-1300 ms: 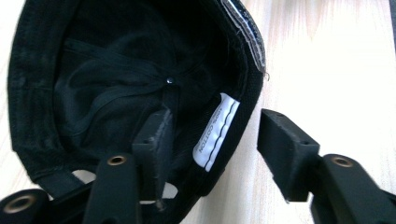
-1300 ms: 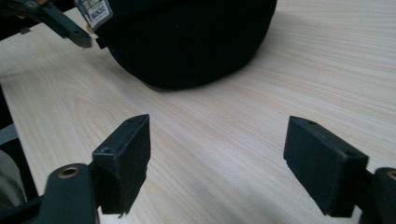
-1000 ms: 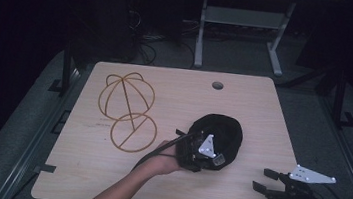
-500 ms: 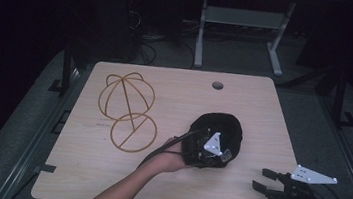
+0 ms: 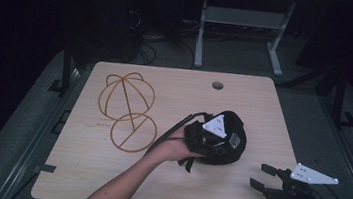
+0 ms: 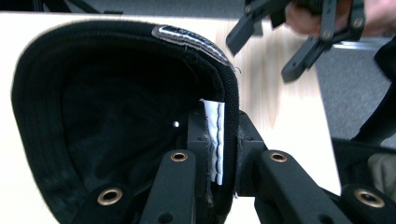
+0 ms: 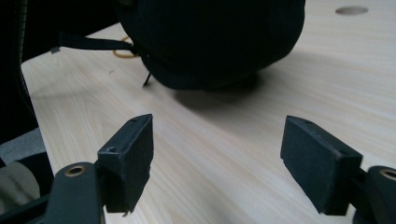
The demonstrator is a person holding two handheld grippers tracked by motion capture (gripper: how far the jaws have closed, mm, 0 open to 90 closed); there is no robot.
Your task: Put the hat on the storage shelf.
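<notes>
A black cap (image 5: 238, 136) sits right of the table's middle, its rim lifted. My left gripper (image 5: 220, 140) is shut on that rim: in the left gripper view its jaws (image 6: 219, 135) pinch the band beside a white label, with the cap's dark inside (image 6: 116, 102) to the left. My right gripper (image 5: 259, 176) hovers near the front right edge, open. Its jaws have just been opening, and nothing is between them (image 7: 217, 154). The cap (image 7: 210, 37) lies ahead of them. The right gripper (image 6: 280, 42) also shows beyond the cap in the left gripper view.
A gold wire dome frame (image 5: 125, 109) stands on the left half of the wooden table (image 5: 106, 172). A round cable hole (image 5: 217, 85) is near the far edge. Dark floor, cables and a metal stand lie beyond the table.
My left gripper has closed on the cap's rim and risen, shifting right and tipping the cap up with it. The right gripper has stayed in place.
</notes>
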